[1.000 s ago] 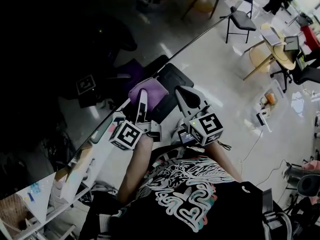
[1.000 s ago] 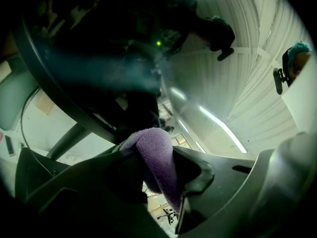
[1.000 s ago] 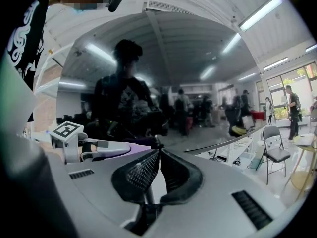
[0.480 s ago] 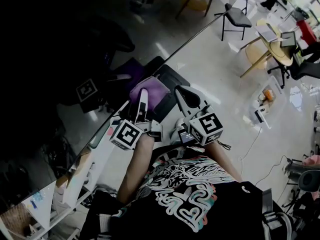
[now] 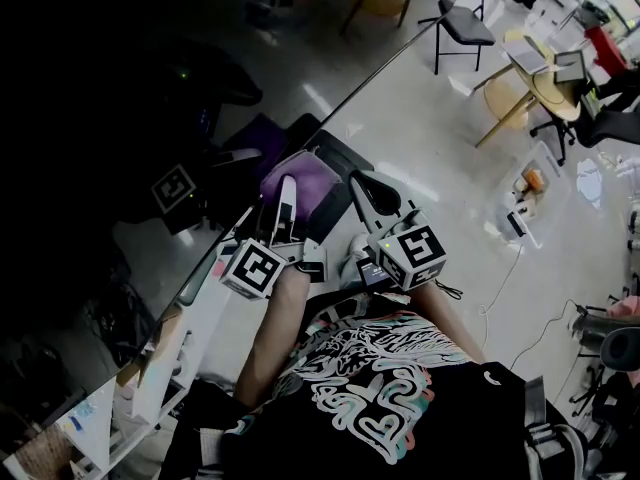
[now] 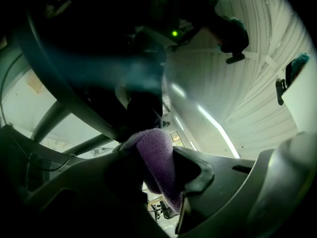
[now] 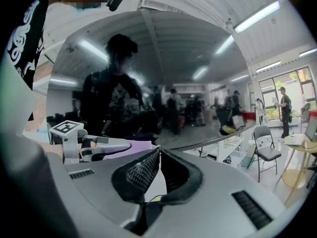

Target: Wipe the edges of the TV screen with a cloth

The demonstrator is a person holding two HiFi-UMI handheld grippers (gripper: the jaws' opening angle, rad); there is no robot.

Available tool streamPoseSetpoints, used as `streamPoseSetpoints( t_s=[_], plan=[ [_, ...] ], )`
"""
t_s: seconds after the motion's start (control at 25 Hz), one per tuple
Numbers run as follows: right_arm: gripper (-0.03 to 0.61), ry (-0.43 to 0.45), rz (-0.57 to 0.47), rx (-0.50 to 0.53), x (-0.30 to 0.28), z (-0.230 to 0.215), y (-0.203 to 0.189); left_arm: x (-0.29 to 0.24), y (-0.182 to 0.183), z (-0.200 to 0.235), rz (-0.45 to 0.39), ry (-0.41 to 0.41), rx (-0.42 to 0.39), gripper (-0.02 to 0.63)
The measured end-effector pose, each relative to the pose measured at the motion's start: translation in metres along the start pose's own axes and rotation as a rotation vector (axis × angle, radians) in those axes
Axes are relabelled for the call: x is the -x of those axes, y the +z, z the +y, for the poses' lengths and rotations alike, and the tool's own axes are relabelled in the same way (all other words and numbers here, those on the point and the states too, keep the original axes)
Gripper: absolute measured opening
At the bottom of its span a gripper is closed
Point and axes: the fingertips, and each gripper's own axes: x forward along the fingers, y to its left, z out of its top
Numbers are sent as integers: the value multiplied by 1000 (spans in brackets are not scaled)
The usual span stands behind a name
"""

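Head view steeply down, gripper views along jaws, sharing cloth (image 5: 297, 182)

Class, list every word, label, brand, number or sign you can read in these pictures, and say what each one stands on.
No text can be read in any view.
T-shirt print: stylised white lettering, not legible.
Square markers: black-and-white patterns only, no letters or numbers.

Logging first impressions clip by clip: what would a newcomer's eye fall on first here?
The purple cloth, clamped in the left gripper, stands out mid-frame at the slanting edge of the big dark TV screen that fills the left. Just right of it, the right gripper is shut on nothing.
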Motion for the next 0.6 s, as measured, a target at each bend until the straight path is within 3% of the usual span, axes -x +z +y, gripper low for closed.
streamPoseSetpoints(
  t_s=[0.6],
  plan=[
    [32,-35,3,-16,-9,-37,5,-37,-18,0,59,40,41,138]
  ],
)
